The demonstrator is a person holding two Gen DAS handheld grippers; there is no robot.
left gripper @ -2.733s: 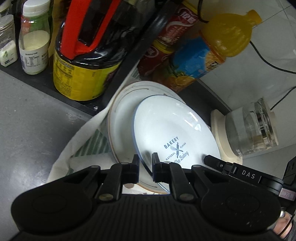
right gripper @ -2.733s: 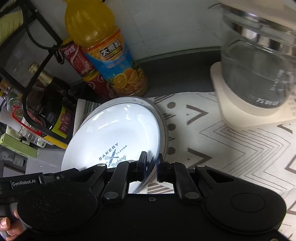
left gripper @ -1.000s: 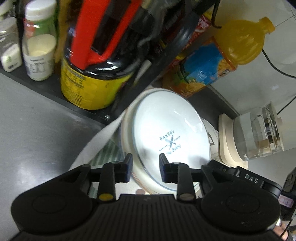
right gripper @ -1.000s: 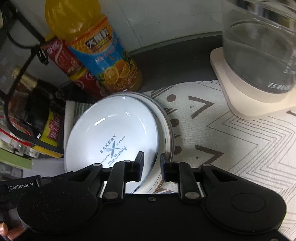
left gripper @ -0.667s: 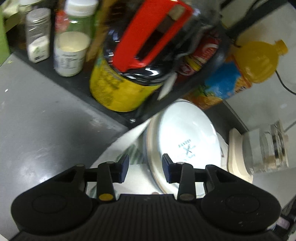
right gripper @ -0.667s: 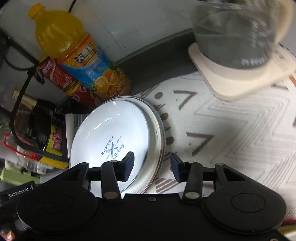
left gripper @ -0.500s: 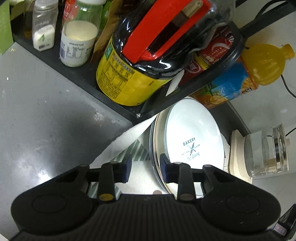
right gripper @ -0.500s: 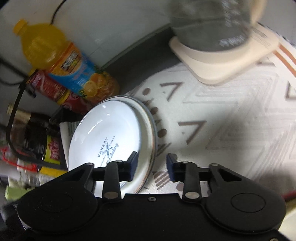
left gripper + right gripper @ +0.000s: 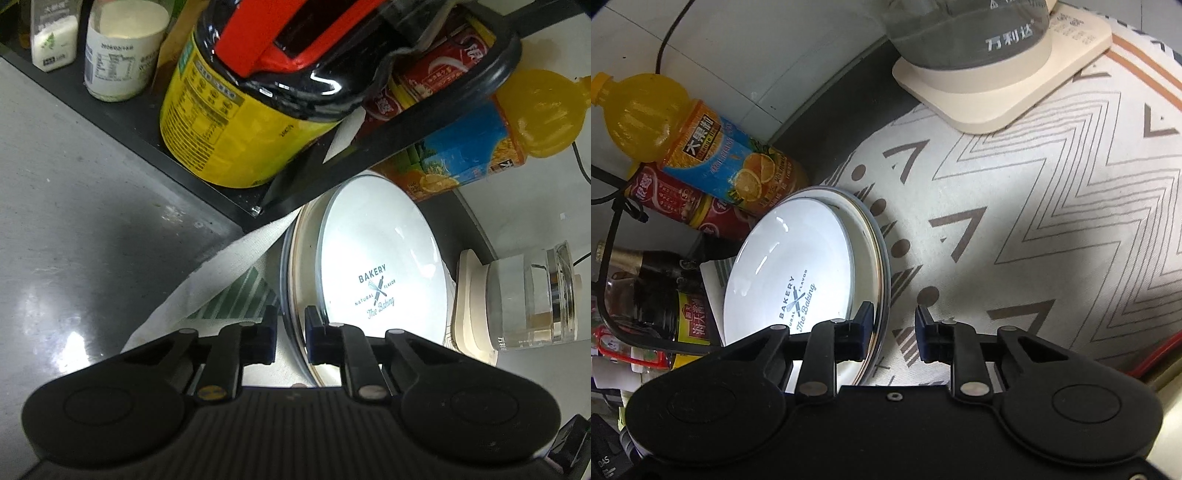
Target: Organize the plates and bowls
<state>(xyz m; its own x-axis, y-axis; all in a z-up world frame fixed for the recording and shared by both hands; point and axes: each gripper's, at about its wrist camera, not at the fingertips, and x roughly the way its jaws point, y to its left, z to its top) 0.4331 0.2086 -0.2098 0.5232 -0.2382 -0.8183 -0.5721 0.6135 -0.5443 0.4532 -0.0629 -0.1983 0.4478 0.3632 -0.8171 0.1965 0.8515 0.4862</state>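
Note:
A white plate printed "BAKERY" (image 9: 384, 258) (image 9: 790, 258) lies nested on a larger gold-rimmed plate (image 9: 301, 258) (image 9: 877, 251) on a patterned cloth. My left gripper (image 9: 290, 334) is open, and its fingers straddle the near rim of the larger plate without touching it. My right gripper (image 9: 892, 330) is open, and the rim of the stack lies beside its left finger (image 9: 862, 326), apart from the pads.
A black shelf rack (image 9: 332, 173) holds a big yellow-labelled jug (image 9: 236, 122), jars and cans right behind the plates. An orange juice bottle (image 9: 701, 147) and a red can (image 9: 672, 199) stand beside them. A glass kettle on a cream base (image 9: 997, 74) stands on the zigzag cloth (image 9: 1052, 221).
Both grippers let go of the bakery plate, which now lies on the larger plate. Both opened and drew back; the left has narrowed slightly around the rim.

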